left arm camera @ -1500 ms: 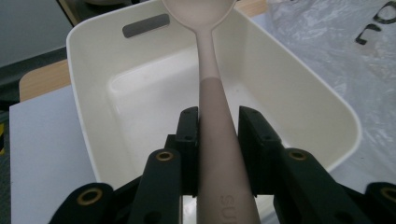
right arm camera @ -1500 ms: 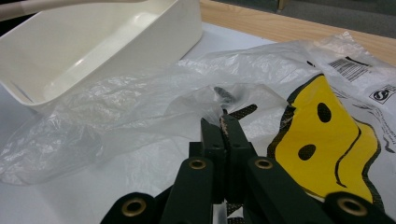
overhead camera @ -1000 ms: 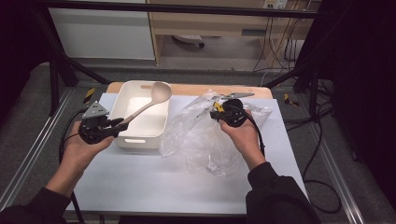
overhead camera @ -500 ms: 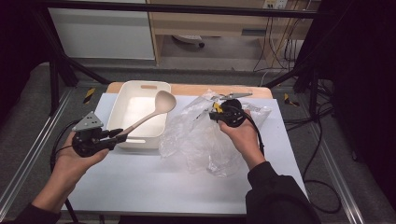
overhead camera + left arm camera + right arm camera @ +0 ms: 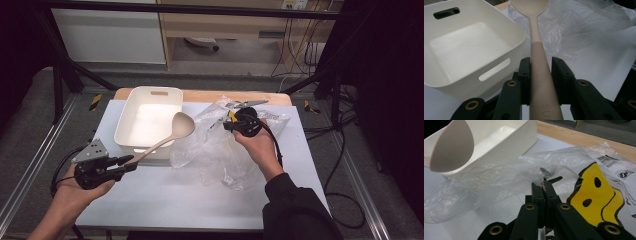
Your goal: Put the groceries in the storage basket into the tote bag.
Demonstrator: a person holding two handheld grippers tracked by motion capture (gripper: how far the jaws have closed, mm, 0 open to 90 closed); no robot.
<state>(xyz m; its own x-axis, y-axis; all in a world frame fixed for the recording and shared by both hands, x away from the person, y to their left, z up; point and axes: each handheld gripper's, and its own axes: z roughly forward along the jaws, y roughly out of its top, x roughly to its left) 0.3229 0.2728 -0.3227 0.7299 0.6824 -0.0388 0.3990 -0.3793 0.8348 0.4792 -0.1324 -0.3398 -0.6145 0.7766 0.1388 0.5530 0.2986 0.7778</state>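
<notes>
Left hand-held gripper clamps the spoon handle (bowl pointing up-right, toward the bag).

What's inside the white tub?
The white tub looks empty: its bare floor shows in the high view and the left gripper view. The spoon hangs over its near right corner, hiding a bit of the rim.

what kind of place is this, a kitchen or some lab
Most likely a lab or recording workspace, not a kitchen: a white-topped table inside a metal frame, loose cables on grey carpet, and plain cabinets behind.
</notes>
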